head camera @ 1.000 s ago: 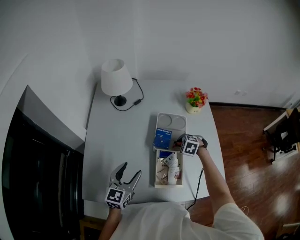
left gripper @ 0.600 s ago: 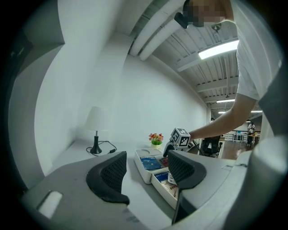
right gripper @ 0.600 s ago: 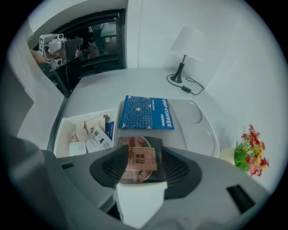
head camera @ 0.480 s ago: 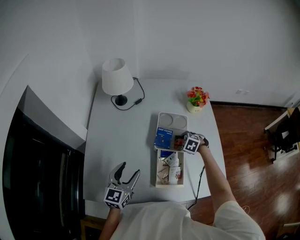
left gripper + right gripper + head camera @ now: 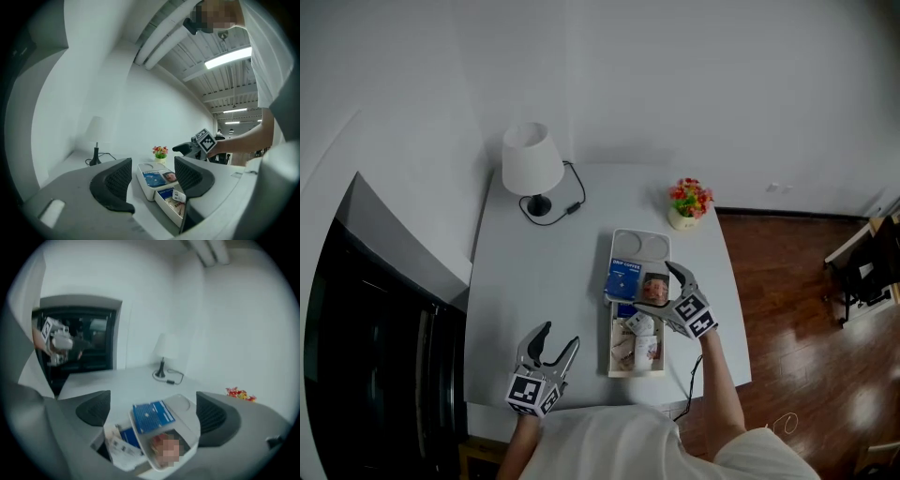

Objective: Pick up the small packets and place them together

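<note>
Head view: a pale grey rectangular table stands against a plain white wall, with a reddish-brown wooden floor to its right and a large black-fronted unit to its left. At the far left of the tabletop is a table lamp with a white shade, its black cord looped beside the base. At the far right sits a small pot of red and yellow flowers. Right of the middle lies a white plastic tray with two round recesses, and touching its near end is a white open box. A blue flat packet and a brown-printed packet lie side by side in the tray, and more small packets are heaped in the box. The right gripper hangs above the tray; its jaws have just been opening and are spread very wide, with nothing between them. The right gripper view shows the tray and packets below that gap. The left gripper is at the table's near left edge, well apart from the tray, its jaws parted and empty. The left gripper view shows a ribbed ceiling with strip lights.
</note>
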Available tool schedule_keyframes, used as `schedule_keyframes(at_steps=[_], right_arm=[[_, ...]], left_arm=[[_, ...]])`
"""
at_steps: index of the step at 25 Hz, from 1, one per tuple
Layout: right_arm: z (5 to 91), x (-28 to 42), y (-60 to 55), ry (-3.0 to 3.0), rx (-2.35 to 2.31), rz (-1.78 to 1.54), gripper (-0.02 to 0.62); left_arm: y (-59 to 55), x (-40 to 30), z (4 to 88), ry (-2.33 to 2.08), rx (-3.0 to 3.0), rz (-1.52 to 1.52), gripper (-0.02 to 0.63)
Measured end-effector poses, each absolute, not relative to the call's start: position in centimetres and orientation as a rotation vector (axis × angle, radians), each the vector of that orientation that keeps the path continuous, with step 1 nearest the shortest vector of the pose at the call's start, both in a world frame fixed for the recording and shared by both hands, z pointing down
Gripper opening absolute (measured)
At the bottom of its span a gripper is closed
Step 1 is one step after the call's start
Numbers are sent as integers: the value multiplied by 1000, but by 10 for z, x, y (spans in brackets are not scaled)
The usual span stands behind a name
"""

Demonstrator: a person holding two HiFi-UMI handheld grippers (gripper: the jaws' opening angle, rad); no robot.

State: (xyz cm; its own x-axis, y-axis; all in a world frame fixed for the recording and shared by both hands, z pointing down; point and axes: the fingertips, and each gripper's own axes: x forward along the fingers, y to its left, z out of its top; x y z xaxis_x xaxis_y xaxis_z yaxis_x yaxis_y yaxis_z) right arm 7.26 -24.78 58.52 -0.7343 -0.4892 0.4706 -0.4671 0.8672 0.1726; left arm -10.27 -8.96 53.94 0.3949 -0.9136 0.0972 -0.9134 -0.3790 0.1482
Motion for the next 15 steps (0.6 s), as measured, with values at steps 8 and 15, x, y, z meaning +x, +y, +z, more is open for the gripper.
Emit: schedule_keyframes(at_steps=[8,15], right_arm=[[512,65,-159,-2949,1118,16,376],[533,64,-128,-2868,1233,85,366]], left_arm=[[-106,-110,529,-1653,2537,5,276],[-111,-97,527,-1657,2597,47,276]])
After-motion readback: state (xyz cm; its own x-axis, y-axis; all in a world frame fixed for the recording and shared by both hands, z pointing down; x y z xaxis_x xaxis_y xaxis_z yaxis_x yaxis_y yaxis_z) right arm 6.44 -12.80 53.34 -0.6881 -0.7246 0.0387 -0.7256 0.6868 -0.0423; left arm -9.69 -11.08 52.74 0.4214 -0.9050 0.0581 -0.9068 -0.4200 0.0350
